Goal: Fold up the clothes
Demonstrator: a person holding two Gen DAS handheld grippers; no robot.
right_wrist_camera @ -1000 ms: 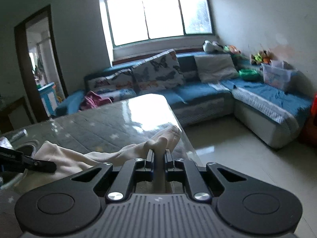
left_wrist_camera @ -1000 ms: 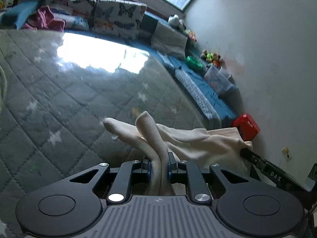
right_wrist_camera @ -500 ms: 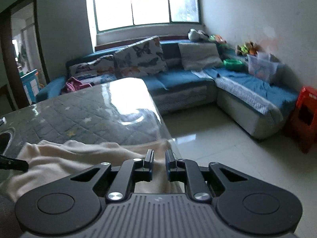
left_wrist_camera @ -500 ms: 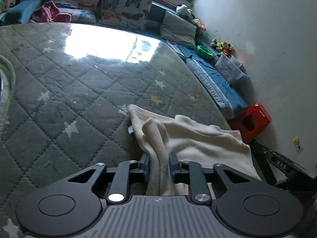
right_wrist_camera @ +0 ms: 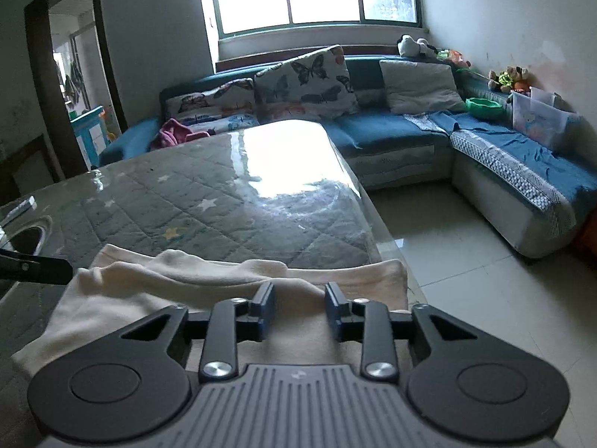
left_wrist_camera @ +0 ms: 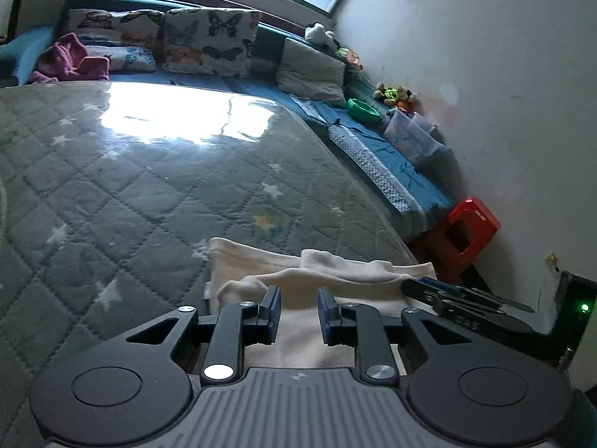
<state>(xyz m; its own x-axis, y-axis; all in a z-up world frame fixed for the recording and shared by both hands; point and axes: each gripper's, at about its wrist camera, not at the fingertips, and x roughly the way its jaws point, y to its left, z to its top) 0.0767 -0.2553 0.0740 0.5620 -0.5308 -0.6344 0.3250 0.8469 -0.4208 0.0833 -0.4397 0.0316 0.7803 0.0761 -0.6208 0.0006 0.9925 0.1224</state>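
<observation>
**Both tongs parted over the cream garment**

The cream garment lies folded on the quilted grey table cover, low in the middle of both views, close to the table's right-hand edge. Its upper layer is rumpled into a ridge across the cloth.

The left gripper sits at the bottom centre of its view, jaws apart with nothing pinched; cloth shows in the gap, but the pads do not press on it. The right gripper stands the same way over the garment's near edge; its jaws have just been opening, and they grip nothing.

A blue sofa with butterfly cushions fills the upper background. A red stool stands at right.
</observation>
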